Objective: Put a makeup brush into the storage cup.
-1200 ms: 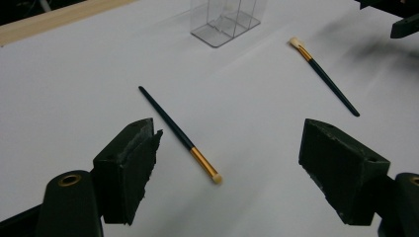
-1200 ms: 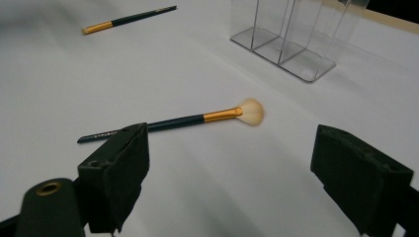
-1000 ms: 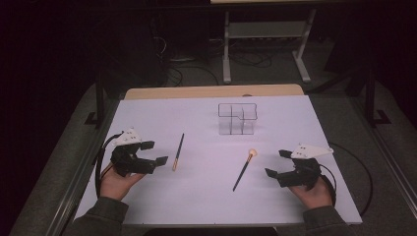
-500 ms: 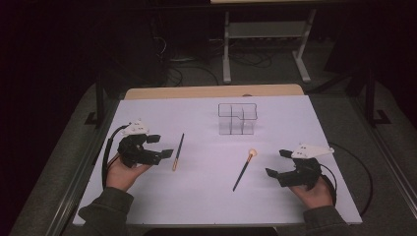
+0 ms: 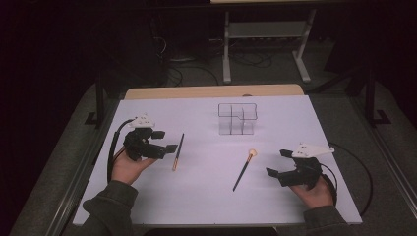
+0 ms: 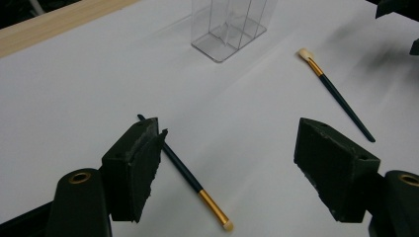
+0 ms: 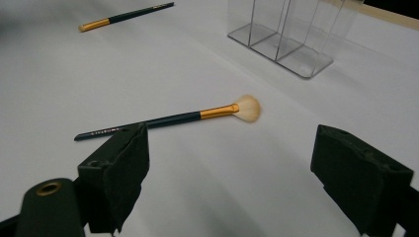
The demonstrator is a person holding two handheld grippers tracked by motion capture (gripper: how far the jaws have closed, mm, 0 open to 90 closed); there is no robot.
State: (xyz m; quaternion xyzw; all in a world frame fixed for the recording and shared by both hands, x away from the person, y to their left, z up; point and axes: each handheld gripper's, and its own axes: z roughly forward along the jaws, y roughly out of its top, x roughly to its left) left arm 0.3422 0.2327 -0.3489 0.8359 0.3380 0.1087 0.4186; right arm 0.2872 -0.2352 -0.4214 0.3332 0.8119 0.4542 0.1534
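A thin dark brush with a gold ferrule (image 5: 177, 152) lies on the white table (image 5: 206, 196), left of centre. My left gripper (image 5: 164, 141) stands open just to its left; in the left gripper view the thin brush (image 6: 192, 180) runs past the left jaw, and nothing is gripped by the left gripper (image 6: 234, 165). A longer brush with a fluffy pale tip (image 5: 244, 169) lies right of centre. My right gripper (image 5: 278, 162) is open and apart from it, with the fluffy brush (image 7: 183, 117) ahead of the open right gripper (image 7: 237, 182). A clear plastic organiser (image 5: 237, 119) stands at the back.
The white table top ends in a wooden strip (image 5: 211, 91) along its far edge. Black cables (image 5: 114, 147) trail from both grippers. A metal stand (image 5: 265, 34) is on the dark floor beyond the table. Bare white surface lies between the two brushes.
My left hand has moved forward and right, bringing its gripper close beside the thin brush. The right hand and both brushes have stayed where they were.
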